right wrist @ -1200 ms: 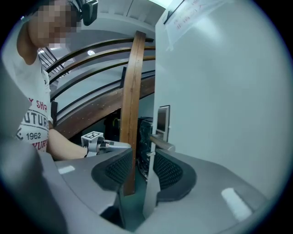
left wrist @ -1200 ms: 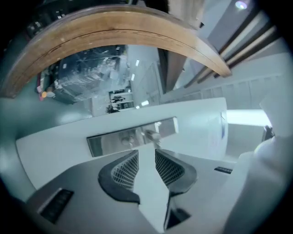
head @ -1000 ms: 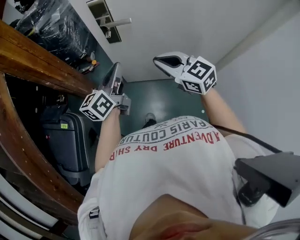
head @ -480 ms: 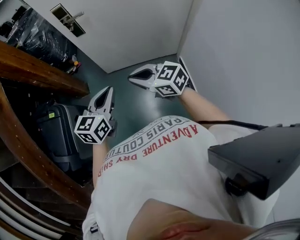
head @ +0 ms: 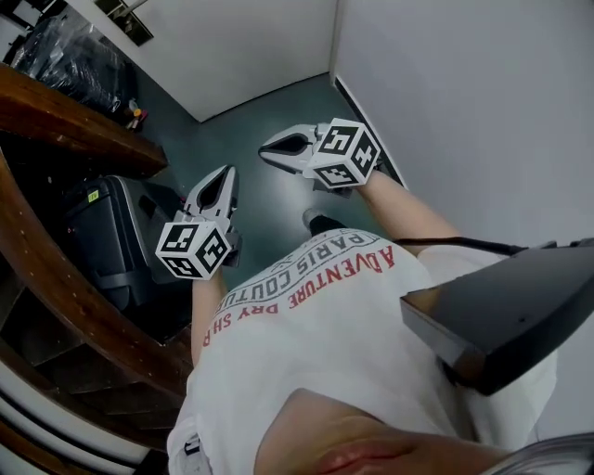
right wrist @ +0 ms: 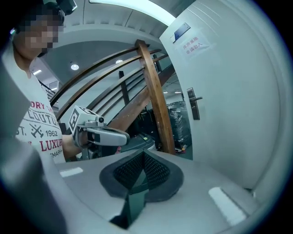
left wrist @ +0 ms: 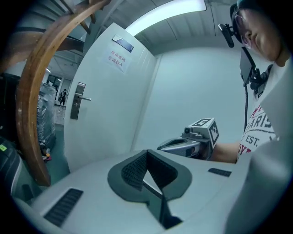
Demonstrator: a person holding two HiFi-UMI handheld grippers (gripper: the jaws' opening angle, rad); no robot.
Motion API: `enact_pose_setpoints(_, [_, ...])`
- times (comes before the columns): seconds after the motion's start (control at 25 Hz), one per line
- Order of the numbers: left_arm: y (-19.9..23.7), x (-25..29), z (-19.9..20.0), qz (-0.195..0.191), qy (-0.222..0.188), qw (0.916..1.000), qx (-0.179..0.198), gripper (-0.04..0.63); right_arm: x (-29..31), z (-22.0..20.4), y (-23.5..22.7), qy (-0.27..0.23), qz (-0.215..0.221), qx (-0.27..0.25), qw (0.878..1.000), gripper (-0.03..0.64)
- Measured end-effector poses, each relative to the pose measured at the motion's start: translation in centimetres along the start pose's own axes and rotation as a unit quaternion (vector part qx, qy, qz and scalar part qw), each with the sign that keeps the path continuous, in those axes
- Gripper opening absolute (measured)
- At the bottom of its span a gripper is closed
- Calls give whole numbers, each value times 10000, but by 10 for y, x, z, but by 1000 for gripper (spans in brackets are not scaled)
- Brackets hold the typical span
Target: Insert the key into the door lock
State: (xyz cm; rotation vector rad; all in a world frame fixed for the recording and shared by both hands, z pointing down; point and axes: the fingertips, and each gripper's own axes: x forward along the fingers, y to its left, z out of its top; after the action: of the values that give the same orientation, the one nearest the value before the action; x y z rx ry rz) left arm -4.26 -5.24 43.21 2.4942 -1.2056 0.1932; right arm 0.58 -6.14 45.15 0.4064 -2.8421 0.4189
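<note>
The white door (left wrist: 105, 105) stands ahead, a dark lock plate with a lever handle (left wrist: 78, 99) on its left side; the same handle (right wrist: 194, 104) shows in the right gripper view and at the top left edge of the head view (head: 125, 13). I see no key in any view. My left gripper (head: 225, 173) is shut, its ribbed pads (left wrist: 132, 167) pressed together with nothing between them. My right gripper (head: 265, 148) is shut too and just as empty. Both point toward the door, well short of it, side by side over the floor.
A curved wooden handrail (head: 56, 269) runs along the left, with a dark case (head: 111, 241) and wrapped bundles (head: 65, 56) beyond it. A grey wall (head: 464, 102) closes the right side and meets the door wall in a corner. A paper notice (left wrist: 116, 59) hangs on the door.
The head view has swung: the lock plate slid to the top left corner and the wall corner came into sight. Both grippers travelled across the floor, still shut and empty.
</note>
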Motion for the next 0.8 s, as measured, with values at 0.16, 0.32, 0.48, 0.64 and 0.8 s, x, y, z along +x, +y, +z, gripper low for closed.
enact_pose_setpoints(0.16, [-32, -89, -34, 26, 34, 10000, 13, 2, -6, -22, 101, -90, 8, -42, 10000, 2])
enact_pose_setpoints(0.32, [-62, -165, -39, 53, -11, 9999, 156, 2, -17, -27, 185, -110, -58, -65, 9999, 2])
enact_pose_setpoints(0.48, [-87, -207, -29, -38, -177, 9992, 361, 2, -32, -17, 235, -189, -263, -281, 9991, 0])
enact_pose_setpoints(0.64, [-104, -225, -28, -121, -217, 9986, 461, 2, -43, -8, 258, -274, -349, -337, 9984, 0])
enact_pose_setpoints(0.8, [-112, -229, -28, -187, -236, 9984, 487, 2, -46, -6, 267, -297, -390, -350, 9982, 0])
